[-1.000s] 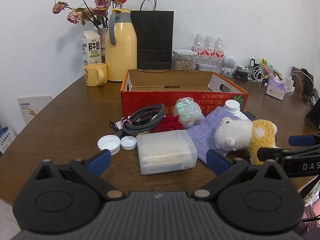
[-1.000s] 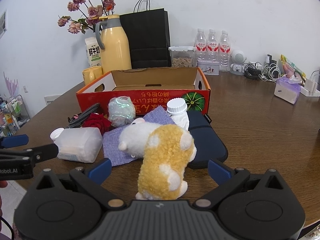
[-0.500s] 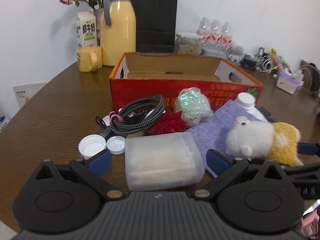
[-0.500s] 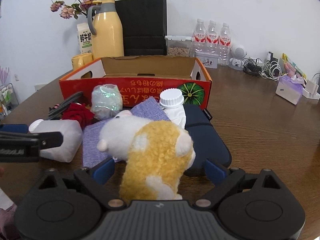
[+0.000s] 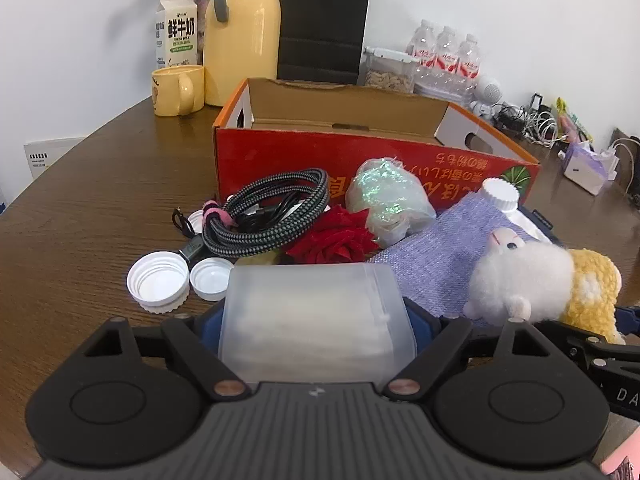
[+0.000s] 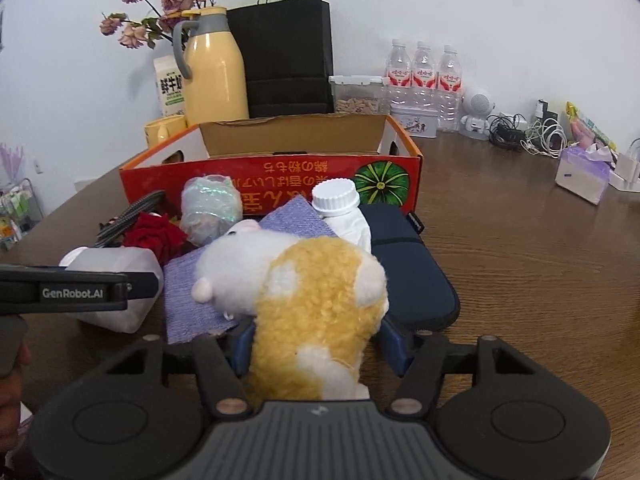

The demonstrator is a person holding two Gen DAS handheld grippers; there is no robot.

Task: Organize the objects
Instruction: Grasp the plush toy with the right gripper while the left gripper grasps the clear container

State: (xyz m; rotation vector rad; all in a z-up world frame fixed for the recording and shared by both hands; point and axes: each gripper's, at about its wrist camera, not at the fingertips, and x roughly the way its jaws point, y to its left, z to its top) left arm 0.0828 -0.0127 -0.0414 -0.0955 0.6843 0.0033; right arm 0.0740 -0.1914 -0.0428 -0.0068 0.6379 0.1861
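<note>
The left gripper (image 5: 316, 320) is closing on the frosted plastic container (image 5: 316, 312), its jaws pressing both sides, on the table (image 5: 100, 200) beside two white caps (image 5: 158, 280). The right gripper (image 6: 316, 344) is squeezing the plush sheep (image 6: 304, 280) lying on the purple cloth (image 6: 188, 296). Both grasps look seated, so the next move probably calls for lifting each item over the wall of the red cardboard box (image 6: 280, 168), which is standing open behind them.

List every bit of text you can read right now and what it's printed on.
"鲜牛奶": milk carton.
"GenRobot.AI": side of the left gripper.
"DA", cut off by the frame edge: right gripper.
Upside-down yellow characters on the red box: not reliably readable.
Water bottle labels: too small.
</note>
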